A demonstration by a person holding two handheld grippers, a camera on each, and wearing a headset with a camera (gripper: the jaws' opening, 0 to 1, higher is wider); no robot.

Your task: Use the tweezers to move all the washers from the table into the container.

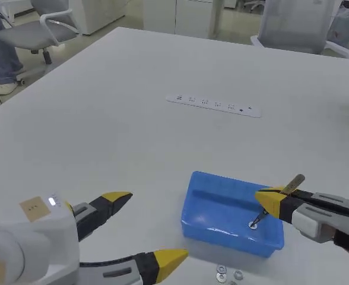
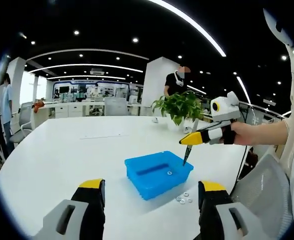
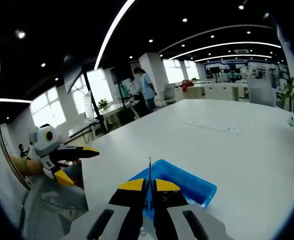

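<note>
A blue container (image 1: pixel 213 199) stands on the white table (image 1: pixel 103 130). My right gripper (image 1: pixel 270 200) is shut on the tweezers (image 1: pixel 262 215), which point down into the container. A washer (image 1: pixel 253 225) sits at their tip; whether it is pinched I cannot tell. Three washers (image 1: pixel 222 273) lie on the table just before the container. My left gripper (image 1: pixel 145 228) is open, empty, left of the container. Left gripper view: container (image 2: pixel 149 167), loose washers (image 2: pixel 183 199), one washer (image 2: pixel 170 171) inside, tweezers (image 2: pixel 187 152). Right gripper view: gripper (image 3: pixel 149 186), tweezers (image 3: pixel 149 172), container (image 3: pixel 192 184).
A white power strip (image 1: pixel 213 105) lies flat in the middle of the table, beyond the container. Office chairs (image 1: pixel 38 29) stand past the far edges. A potted plant (image 2: pixel 179 106) stands at the table's far side, with a person (image 2: pixel 176 82) behind it.
</note>
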